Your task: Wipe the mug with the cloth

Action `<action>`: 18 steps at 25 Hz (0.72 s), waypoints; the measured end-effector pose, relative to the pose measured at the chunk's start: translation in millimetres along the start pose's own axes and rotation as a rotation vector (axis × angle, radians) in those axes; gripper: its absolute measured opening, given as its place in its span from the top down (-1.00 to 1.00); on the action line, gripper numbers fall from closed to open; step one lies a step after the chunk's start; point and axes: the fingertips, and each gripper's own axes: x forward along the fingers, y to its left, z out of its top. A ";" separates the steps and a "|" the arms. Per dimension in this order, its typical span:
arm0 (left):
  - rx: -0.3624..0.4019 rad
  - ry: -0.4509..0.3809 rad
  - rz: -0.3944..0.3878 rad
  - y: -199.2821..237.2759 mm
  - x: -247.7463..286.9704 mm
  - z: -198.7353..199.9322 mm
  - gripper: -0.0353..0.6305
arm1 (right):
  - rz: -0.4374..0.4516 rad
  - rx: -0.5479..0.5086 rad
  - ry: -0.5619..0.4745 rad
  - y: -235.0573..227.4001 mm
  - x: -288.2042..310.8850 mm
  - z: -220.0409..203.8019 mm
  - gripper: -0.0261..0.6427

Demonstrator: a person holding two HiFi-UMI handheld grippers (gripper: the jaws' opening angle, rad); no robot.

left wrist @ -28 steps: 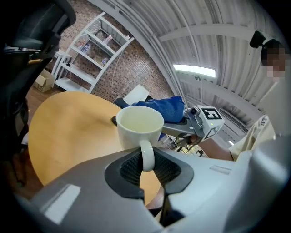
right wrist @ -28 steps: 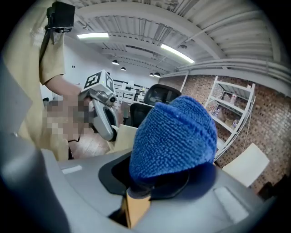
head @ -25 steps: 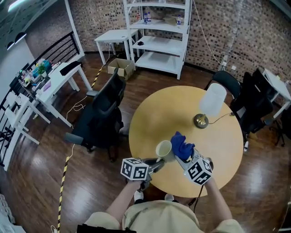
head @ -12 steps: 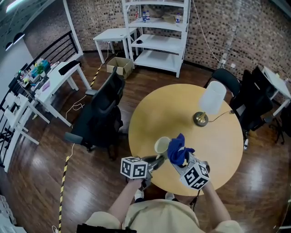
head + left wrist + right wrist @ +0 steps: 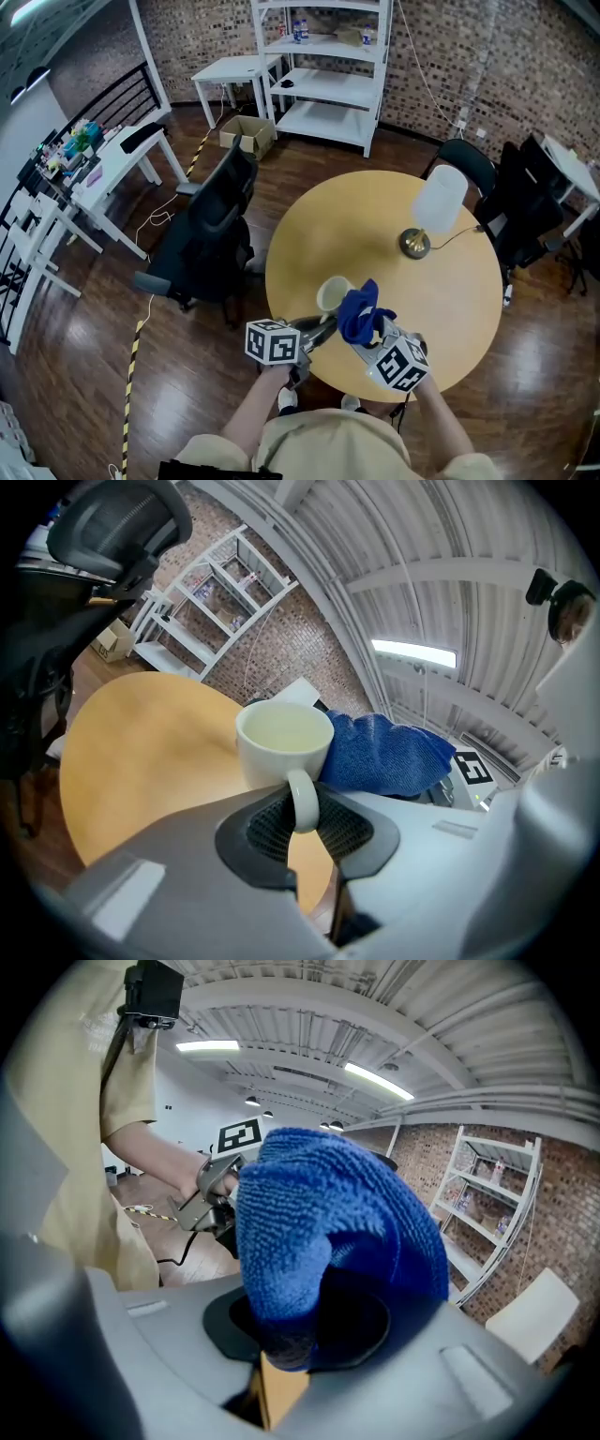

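Note:
A cream mug (image 5: 334, 293) (image 5: 279, 744) is held above the near part of the round wooden table (image 5: 441, 291). My left gripper (image 5: 325, 327) (image 5: 302, 816) is shut on the mug's handle (image 5: 302, 801). A blue cloth (image 5: 361, 313) (image 5: 323, 1232) is bunched in my right gripper (image 5: 367, 336) (image 5: 300, 1335), which is shut on it. The cloth presses against the mug's right side, seen in the left gripper view (image 5: 384, 754). In the right gripper view the cloth hides the mug.
A brass-based lamp with a white shade (image 5: 438, 202) stands on the table's far right. A black office chair (image 5: 214, 234) sits left of the table, another (image 5: 464, 169) behind it. White shelves (image 5: 328, 75) and desks (image 5: 112, 169) line the room's far side.
The right gripper with the cloth has slid left and nearer, from behind the mug to its right side. The mug has shifted slightly left with the left gripper.

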 end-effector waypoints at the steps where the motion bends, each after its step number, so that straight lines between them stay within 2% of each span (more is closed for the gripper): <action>1: 0.000 -0.002 -0.001 0.2 -0.1 1.0 0.78 | 0.002 0.000 -0.001 1.2 1.2 0.9 0.74; 9: 0.005 -0.013 -0.006 -0.1 -1.2 5.1 0.78 | 0.037 -0.005 0.001 11.8 6.7 1.3 0.74; 12: 0.015 -0.018 0.002 1.8 -1.2 5.3 0.78 | 0.074 0.017 -0.046 11.9 -1.0 0.0 0.73; 15: 0.020 -0.039 -0.020 4.2 -8.3 10.7 0.78 | 0.047 0.149 -0.159 -14.3 -29.2 -0.1 0.73; 18: 0.055 -0.030 -0.098 -1.9 -17.8 17.1 0.78 | -0.071 0.368 -0.169 -72.7 -53.0 -23.0 0.73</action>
